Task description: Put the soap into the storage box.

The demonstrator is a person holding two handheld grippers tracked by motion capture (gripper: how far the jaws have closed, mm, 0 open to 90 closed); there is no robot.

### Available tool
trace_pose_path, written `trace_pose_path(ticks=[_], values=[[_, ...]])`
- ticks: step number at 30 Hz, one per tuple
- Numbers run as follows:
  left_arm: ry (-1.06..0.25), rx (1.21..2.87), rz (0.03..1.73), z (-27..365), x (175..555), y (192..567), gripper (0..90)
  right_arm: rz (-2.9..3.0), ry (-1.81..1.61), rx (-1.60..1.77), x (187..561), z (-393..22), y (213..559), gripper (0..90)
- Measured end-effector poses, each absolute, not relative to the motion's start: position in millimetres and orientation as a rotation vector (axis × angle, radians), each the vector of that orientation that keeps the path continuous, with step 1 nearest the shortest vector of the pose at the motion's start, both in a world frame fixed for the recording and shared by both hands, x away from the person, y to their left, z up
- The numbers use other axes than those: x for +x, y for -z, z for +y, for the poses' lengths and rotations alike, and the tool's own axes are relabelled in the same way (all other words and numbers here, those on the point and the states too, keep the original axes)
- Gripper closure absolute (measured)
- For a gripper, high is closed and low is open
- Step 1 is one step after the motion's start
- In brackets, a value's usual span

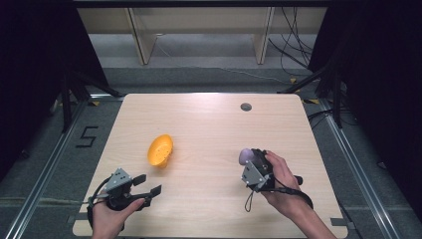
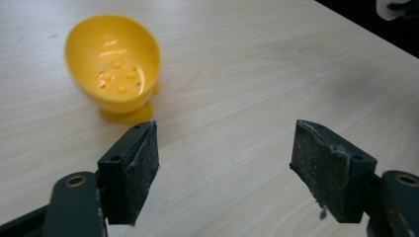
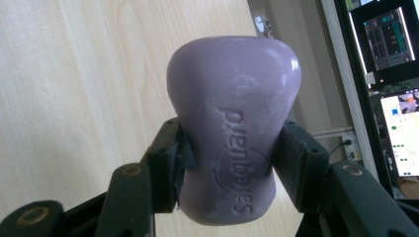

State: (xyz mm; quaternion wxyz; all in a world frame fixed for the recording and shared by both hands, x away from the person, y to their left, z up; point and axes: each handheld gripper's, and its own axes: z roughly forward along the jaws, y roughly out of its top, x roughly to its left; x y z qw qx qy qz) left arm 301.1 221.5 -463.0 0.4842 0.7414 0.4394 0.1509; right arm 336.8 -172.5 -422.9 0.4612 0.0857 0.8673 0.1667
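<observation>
The right gripper (image 3: 230, 163) clenches a purple soap bar (image 3: 233, 126) at its narrowed waist, raised above the table (image 1: 209, 119); it looks stiff, light and probably slippery, so the waist suits it. The left gripper (image 2: 225, 163) stands released near the yellow cup (image 2: 114, 64).

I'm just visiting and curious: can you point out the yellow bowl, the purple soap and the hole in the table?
yellow bowl (image 2: 113, 64): left gripper view, on its inside wall.
purple soap (image 3: 232, 98): right gripper view, on its broad front face.
hole in the table (image 1: 246, 106): high view, on its grey middle.
</observation>
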Motion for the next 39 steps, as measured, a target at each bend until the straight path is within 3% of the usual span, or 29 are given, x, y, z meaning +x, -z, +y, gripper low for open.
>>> trace_pose_path(ticks=[15,22,39], values=[[-0.296,1.896,0.792,138.5,330.7,412.1,26.9,2.107,-0.397,0.131,314.4,-168.2,422.1,50.1],[-0.202,1.936,0.690,93.8,343.1,396.7,29.9,2.111,-0.409,0.185,308.0,-164.0,424.8,50.1],[-0.018,1.936,0.697,25.2,364.8,395.8,38.5,2.100,-0.430,0.147,306.4,-160.6,424.3,50.1]])
